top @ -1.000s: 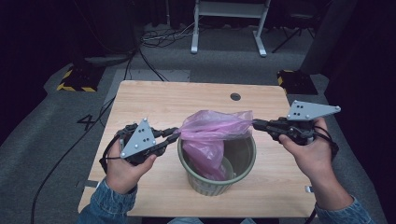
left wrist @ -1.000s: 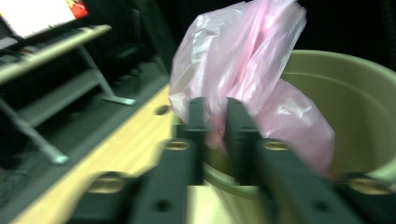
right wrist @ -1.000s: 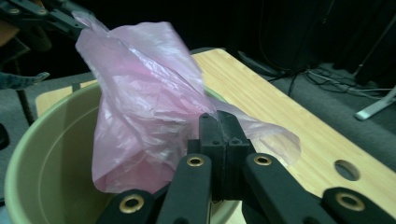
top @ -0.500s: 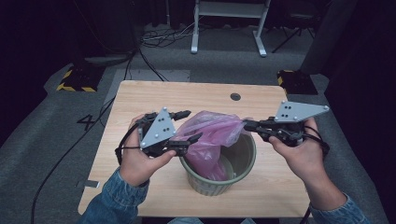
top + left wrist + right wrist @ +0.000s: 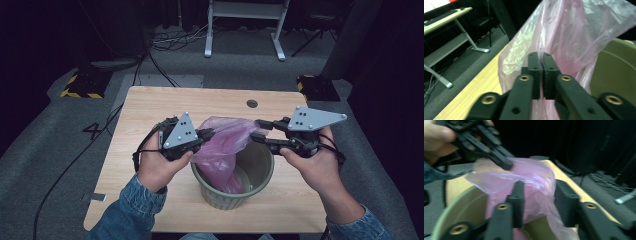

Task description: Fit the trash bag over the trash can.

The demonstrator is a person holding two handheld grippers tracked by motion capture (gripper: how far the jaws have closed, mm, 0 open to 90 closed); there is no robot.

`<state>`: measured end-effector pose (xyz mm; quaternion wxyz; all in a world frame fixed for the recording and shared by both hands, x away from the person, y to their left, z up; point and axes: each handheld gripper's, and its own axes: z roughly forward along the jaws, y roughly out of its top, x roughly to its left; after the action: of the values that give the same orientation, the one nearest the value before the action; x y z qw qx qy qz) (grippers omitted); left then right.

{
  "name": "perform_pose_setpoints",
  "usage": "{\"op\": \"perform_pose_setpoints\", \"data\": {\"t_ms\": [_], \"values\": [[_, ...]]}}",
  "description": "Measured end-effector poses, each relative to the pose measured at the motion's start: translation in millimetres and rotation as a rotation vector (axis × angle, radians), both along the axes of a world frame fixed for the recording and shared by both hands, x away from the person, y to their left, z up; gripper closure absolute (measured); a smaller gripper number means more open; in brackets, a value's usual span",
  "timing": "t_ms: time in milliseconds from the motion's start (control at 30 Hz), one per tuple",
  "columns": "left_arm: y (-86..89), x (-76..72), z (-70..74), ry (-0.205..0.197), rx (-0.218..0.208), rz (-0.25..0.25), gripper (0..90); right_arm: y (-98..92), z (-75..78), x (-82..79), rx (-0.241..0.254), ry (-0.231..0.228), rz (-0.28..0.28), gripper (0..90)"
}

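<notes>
1. A pink plastic bag hangs partly inside an olive-green ribbed bin, which stands on the near half of a light wooden table; the bag's upper part rises above the bin's left rim.
2. The left gripper, held in the person's left hand, sits just left of the bin with its jaws clenched on the bag's left edge; in the left gripper view the two black jaws press together with the plastic film pinched between them.
3. The right gripper, held in the right hand, hovers over the bin's far right rim with its jaws released; in the right gripper view they stand apart around a fold of the bag without closing on it.
4. Beyond the table, a white desk frame stands on grey carpet.
</notes>
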<state>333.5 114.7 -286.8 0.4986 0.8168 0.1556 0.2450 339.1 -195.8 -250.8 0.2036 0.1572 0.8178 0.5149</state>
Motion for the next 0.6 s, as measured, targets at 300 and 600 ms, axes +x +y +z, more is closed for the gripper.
{"op": "perform_pose_setpoints", "data": {"t_ms": [300,600], "values": [[13.9,-1.5,2.9,-0.021,-0.028,0.060,90.0,-9.3,-7.3,9.8,-0.042,-0.013,-0.045,37.4],[33.2,1.4,2.0,-0.027,-0.007,0.149,90.0,-16.6,-18.1,14.5,-0.151,0.073,-0.019,90.0]]}}
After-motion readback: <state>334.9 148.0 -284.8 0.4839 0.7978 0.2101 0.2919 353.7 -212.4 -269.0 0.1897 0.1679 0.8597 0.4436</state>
